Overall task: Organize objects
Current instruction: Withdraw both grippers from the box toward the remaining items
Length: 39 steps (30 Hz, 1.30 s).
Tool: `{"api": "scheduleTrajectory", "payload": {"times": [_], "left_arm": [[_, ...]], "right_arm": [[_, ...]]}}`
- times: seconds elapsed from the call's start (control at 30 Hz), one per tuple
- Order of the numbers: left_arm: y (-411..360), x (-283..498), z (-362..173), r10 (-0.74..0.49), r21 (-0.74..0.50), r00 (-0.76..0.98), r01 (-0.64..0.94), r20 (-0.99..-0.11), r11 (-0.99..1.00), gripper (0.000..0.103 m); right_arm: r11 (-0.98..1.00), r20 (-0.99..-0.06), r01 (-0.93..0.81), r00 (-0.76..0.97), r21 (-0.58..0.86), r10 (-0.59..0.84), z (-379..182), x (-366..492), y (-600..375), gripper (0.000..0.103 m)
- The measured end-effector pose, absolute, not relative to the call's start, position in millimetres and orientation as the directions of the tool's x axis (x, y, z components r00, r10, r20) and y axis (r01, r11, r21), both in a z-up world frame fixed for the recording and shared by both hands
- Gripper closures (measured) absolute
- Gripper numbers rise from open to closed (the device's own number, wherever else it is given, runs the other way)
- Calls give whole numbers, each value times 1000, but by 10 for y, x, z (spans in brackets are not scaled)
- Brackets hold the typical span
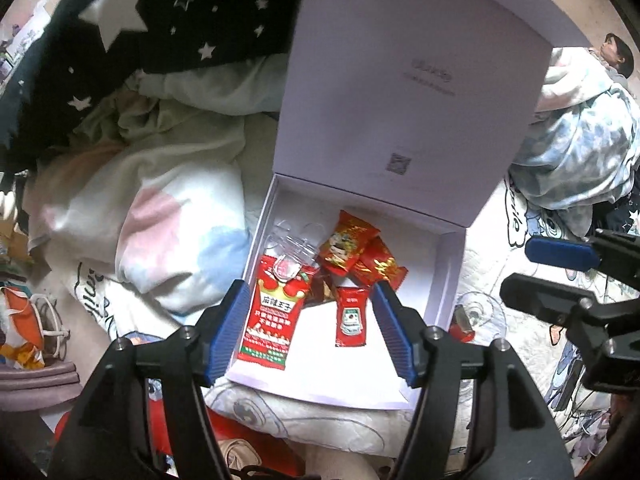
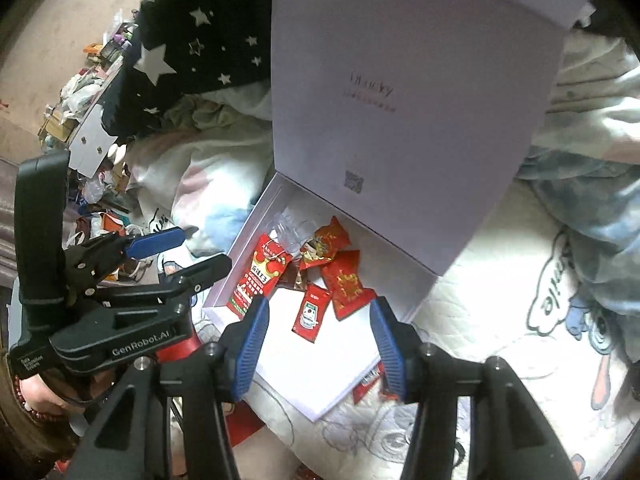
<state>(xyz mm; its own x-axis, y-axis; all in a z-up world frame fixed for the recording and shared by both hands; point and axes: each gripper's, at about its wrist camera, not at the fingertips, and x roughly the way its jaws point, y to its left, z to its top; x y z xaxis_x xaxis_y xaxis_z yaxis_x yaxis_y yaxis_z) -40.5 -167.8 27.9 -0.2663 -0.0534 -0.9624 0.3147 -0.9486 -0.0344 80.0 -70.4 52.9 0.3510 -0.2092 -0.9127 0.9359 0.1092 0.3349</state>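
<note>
Trainee: Packets sit inside the white cardboard box with its hinged lid upright (image 1: 448, 264): a tall red snack sachet with green trim (image 1: 271, 312) along the box's left wall, a small red ketchup sachet (image 1: 351, 315) near its middle, and two red-and-gold sweet wrappers (image 1: 362, 254) behind it. What is left to gather?

Mentor: One red sachet (image 2: 366, 387) lies on the bedcover, touching the box's near right corner. The right gripper (image 2: 320, 342) hangs over it, spread wide and carrying nothing; the left gripper (image 1: 308, 330) is equally wide and bare above the box's front edge.

Trainee: How should the person take it?

Mentor: Probably by pinching a free edge, since the printed cartoon quilt (image 2: 500, 320) is soft and yields. Rumpled bedding and a star-patterned dark blanket (image 1: 160, 12) crowd the box's left side.
</note>
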Motion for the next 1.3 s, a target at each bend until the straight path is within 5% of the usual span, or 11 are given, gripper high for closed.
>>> {"api": "scheduleTrajectory", "payload": {"times": [0.57, 1.3], "left_arm": [[-694, -389, 413, -1, -53, -248, 209, -969, -977, 41], [282, -217, -233, 62, -95, -183, 177, -981, -980, 41]], "right_arm": [[45, -910, 940, 340, 339, -240, 661, 93, -138, 50], [-63, -919, 927, 354, 370, -176, -152, -664, 764, 50]]}}
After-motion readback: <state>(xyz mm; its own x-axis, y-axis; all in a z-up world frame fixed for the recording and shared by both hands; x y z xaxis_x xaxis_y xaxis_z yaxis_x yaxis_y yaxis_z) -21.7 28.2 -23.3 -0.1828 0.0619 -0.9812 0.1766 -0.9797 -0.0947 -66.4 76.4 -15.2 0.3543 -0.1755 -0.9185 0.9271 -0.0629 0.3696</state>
